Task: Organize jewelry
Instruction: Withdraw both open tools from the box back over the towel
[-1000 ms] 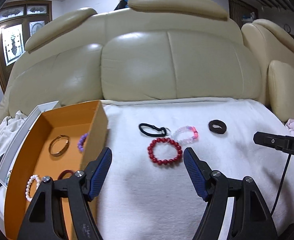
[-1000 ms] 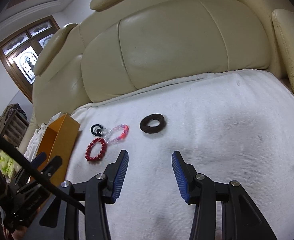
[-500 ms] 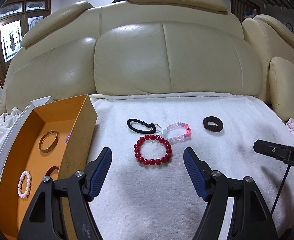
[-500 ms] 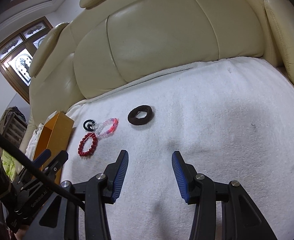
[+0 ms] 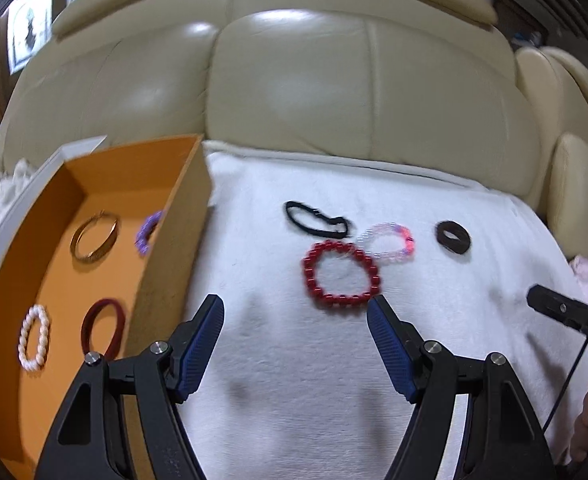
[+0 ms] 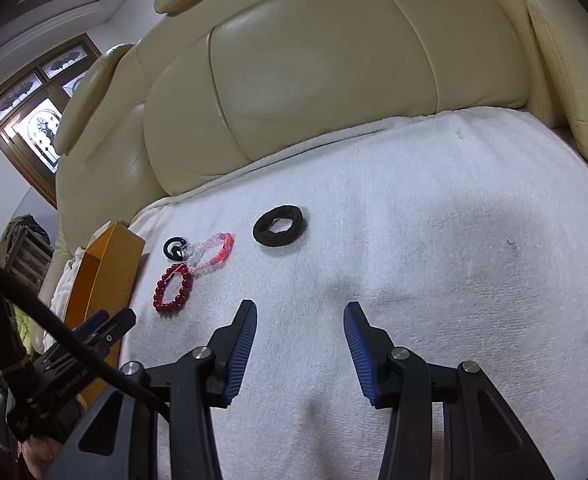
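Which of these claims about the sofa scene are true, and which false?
1. The red bead bracelet lies inside the orange box. False: it lies on the white towel, outside the box.
2. The left gripper is open and holds nothing. True.
3. A white pearl bracelet lies in the box. True.
4. The dark brown hair tie is pinched in the right gripper. False: it lies on the towel, apart from the open jaws.
5. A gold bangle lies in the box. True.
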Demonstrator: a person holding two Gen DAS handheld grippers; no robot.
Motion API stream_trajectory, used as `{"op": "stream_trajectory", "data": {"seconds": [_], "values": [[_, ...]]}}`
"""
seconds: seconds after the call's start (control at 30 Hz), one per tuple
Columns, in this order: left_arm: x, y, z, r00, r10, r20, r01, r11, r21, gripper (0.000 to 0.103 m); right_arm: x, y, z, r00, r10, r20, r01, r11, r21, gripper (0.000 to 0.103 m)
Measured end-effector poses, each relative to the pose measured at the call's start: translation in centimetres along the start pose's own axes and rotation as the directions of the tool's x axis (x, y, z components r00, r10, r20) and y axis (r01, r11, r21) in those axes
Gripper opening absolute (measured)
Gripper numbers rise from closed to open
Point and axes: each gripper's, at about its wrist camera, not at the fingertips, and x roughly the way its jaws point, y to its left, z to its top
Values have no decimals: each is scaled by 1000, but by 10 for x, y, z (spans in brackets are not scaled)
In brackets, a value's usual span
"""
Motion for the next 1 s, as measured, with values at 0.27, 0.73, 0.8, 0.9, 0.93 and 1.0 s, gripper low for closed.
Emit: {"op": "stream_trajectory", "data": {"seconds": [0.27, 0.73, 0.8, 0.9, 0.93, 1.0], "values": [[5, 4, -4, 999, -15, -37, 14, 999, -34, 75, 3, 3, 0, 1000, 1, -7, -1, 1000, 3, 49], [-25, -61, -9, 978, 61, 199, -95, 981, 169, 81, -13, -15, 2, 997, -60, 45, 60, 998, -8, 49], [-29, -76, -15, 969, 46, 243, -106, 965, 241, 83, -17, -19, 3, 997, -60, 51, 61, 998, -6, 49], [-22, -89, -18, 978, 28, 208, -89, 953, 288, 83, -20, -21, 4, 997, -59, 55, 60, 998, -6, 49], [-17, -90, -18, 985, 17, 171, -67, 955, 290, 83, -21, -22, 4, 997, -57, 56, 58, 998, -5, 49], [-7, -91, -15, 995, -8, 98, -21, 958, 285, 83, -21, -21, 5, 997, -56, 58, 57, 998, -6, 49]]}}
